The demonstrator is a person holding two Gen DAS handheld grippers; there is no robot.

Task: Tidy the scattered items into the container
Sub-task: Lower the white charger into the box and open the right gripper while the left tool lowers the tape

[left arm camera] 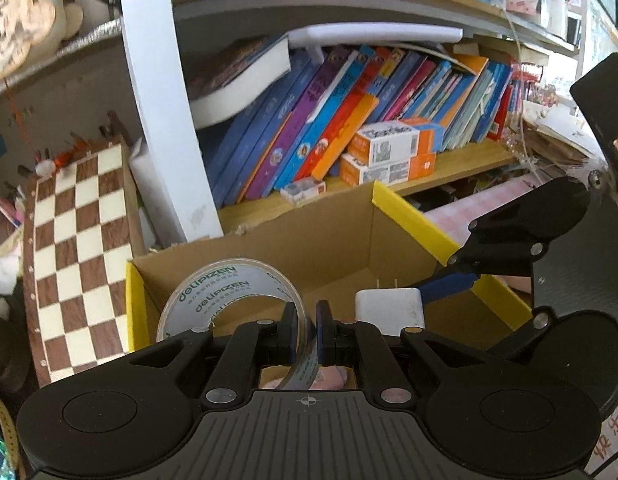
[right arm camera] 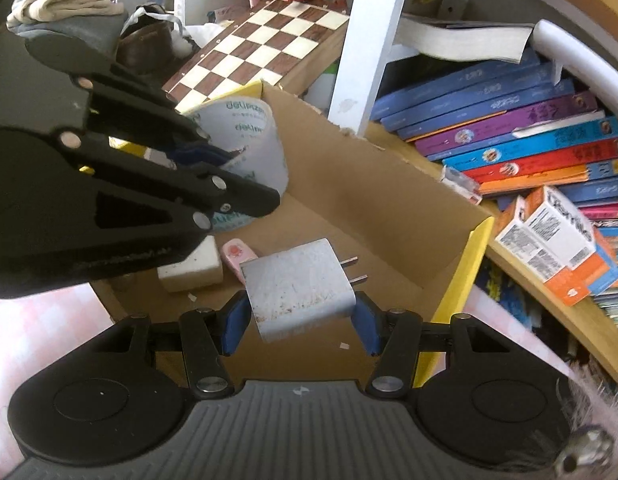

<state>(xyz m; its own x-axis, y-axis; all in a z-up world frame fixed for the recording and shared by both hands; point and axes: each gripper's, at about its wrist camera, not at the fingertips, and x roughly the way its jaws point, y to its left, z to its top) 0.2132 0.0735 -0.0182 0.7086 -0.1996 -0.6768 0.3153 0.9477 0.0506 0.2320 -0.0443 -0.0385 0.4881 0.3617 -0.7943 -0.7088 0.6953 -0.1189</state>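
My left gripper [left arm camera: 307, 320] is shut on the wall of a clear tape roll [left arm camera: 229, 296] with green lettering, held above the open cardboard box [left arm camera: 409, 216] with yellow rims. My right gripper [right arm camera: 301, 322] is shut on a white charger plug [right arm camera: 297, 288], prongs pointing away, also over the box [right arm camera: 369, 192]. In the left wrist view the charger [left arm camera: 389, 308] shows at the right, with one of the right gripper's blue fingers [left arm camera: 449, 285] against it. In the right wrist view the left gripper [right arm camera: 205, 156] holds the tape roll [right arm camera: 249, 148] at the left. On the box floor lie a white block [right arm camera: 193, 268] and a small pink item [right arm camera: 237, 256].
A chessboard [left arm camera: 77, 248] leans left of the box. Behind it stands a white shelf post [left arm camera: 169, 140] and a wooden shelf with leaning books [left arm camera: 329, 120] and orange-and-white cartons [left arm camera: 393, 152]. A pink checked cloth [right arm camera: 29, 340] covers the surface beside the box.
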